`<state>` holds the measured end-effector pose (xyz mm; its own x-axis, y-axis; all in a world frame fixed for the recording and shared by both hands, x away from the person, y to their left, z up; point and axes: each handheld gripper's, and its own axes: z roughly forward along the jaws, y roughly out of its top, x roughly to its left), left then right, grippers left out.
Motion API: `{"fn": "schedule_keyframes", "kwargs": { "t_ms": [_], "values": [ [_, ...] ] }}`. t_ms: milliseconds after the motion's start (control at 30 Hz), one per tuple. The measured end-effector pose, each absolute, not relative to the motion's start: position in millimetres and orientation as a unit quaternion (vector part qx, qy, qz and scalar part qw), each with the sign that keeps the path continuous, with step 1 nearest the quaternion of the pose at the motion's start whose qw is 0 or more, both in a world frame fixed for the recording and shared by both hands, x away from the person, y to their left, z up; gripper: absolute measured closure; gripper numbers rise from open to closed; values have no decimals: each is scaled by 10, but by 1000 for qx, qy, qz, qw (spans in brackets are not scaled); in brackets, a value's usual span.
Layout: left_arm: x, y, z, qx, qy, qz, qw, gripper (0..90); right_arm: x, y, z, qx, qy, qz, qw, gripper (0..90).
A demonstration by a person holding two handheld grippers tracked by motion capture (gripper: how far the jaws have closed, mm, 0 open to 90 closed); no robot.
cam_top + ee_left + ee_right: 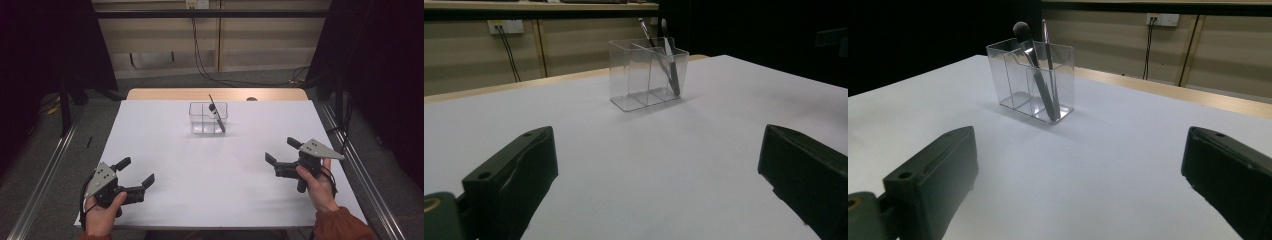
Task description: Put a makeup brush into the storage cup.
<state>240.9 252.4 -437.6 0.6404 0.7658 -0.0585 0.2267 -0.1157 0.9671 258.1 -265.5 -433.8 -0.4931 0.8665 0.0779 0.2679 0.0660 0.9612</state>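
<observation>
High view first: the left gripper (136, 172) rests near the worktop's (210, 165) front left corner, jaws spread wide, pinching nothing. Toward the far middle stands a clear organiser (208, 118), well apart from both hands, with a makeup brush (216, 113) and a slim dark stick leaning in its right compartment. At the right, the right gripper (281, 150) sits with jaws spread too, empty.

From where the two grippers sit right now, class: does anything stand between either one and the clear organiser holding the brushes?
Nothing visible does. Bare white table lies between the left gripper, the right gripper and the clear organiser. Both grippers' jaws stand open, empty. The brushes lean in one end compartment.
</observation>
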Motion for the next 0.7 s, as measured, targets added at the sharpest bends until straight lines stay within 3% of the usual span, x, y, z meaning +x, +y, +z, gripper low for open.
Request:
{"fn": "schedule_keyframes", "kwargs": {
  "t_ms": [700],
  "values": [
    [2338,2558,-4375,707,361,240,559,25,2195,-2897,-4425,438,666,524,299,6]
  ]
}}
